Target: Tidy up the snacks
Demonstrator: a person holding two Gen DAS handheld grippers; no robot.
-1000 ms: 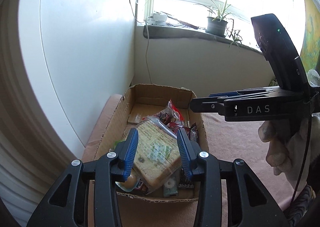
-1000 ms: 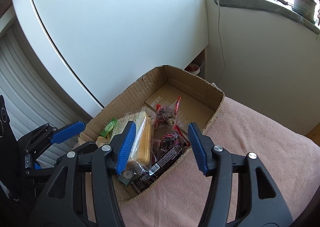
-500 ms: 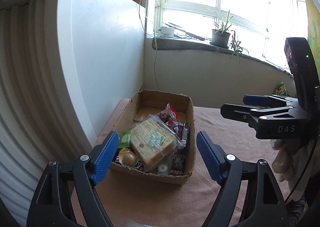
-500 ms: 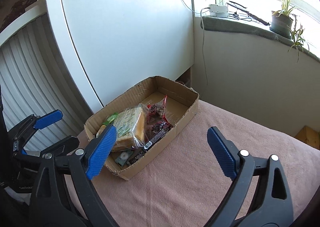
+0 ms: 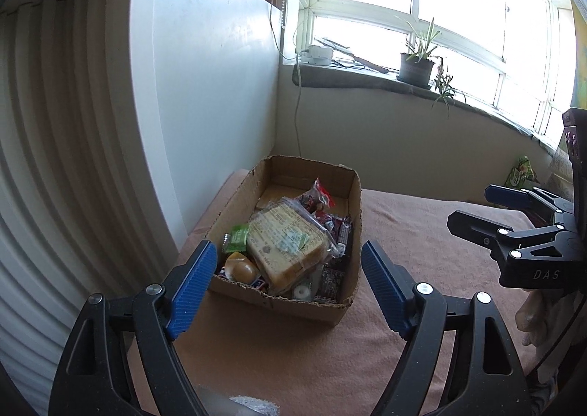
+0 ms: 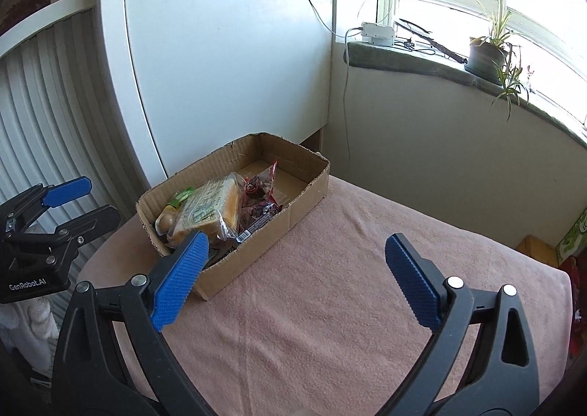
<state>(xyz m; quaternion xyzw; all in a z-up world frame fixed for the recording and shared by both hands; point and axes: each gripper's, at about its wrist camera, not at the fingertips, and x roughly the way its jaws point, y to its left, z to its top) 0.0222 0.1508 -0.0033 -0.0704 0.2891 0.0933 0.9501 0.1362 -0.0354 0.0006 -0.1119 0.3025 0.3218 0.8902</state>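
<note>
Tongs first: the left tongs [image 5: 288, 285] stand spread wide with nothing pinched, and the right tongs [image 6: 293, 278] are opening wider yet, nothing between their blue pads but bare cloth. Both hang above the surface [image 6: 348, 306], which wears a pinkish towel-like cover.

Just ahead of the left tongs, and ahead and to the left of the right tongs, sits an open cardboard box [image 5: 354, 203] with ragged, torn edges. Its near half is heaped with snacks; the far half shows bare cardboard floor. On top lies a clear-wrapped sandwich [image 5: 286, 243], pale bread under a printed label, tilted across the pile. Beside it, on the side toward the white cabinet, are a small green packet [image 5: 236, 237] and a round yellowish-brown bun [image 5: 240, 269]. On the sandwich's other side run dark wrapped bars [image 5: 339, 247], and behind it a red-and-clear packet [image 5: 317, 194] stands up.

Farther off, a potted plant [image 5: 416, 65] stands on the windowsill.
</note>
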